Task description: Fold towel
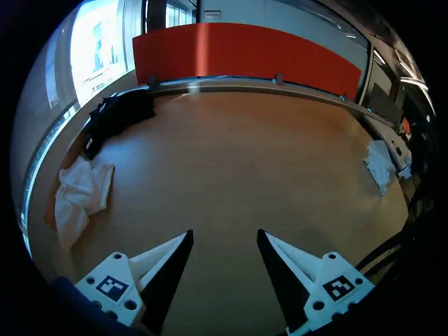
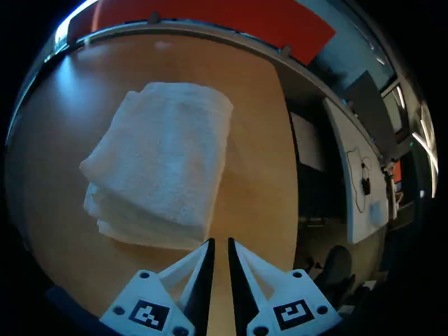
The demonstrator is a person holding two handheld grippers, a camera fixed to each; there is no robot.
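A stack of folded white towels (image 2: pixel 162 162) lies on the wooden table (image 2: pixel 252 140), just beyond the tips of my right gripper (image 2: pixel 220 242). Its fingers stand almost together, with only a thin slit between them and nothing held. In the left gripper view the same stack (image 1: pixel 381 165) is small, at the table's far right edge. My left gripper (image 1: pixel 224 234) hovers open over bare wood (image 1: pixel 235 168), holding nothing. A crumpled white towel (image 1: pixel 81 196) lies at the table's left edge, well to the left of the left gripper.
A black cloth heap (image 1: pixel 115 115) lies at the back left, beyond the crumpled towel. A red partition (image 1: pixel 246 53) runs behind the table's rear rail. The table's right edge (image 2: pixel 287 168) drops off near the stack, with a white desk (image 2: pixel 358 179) beyond.
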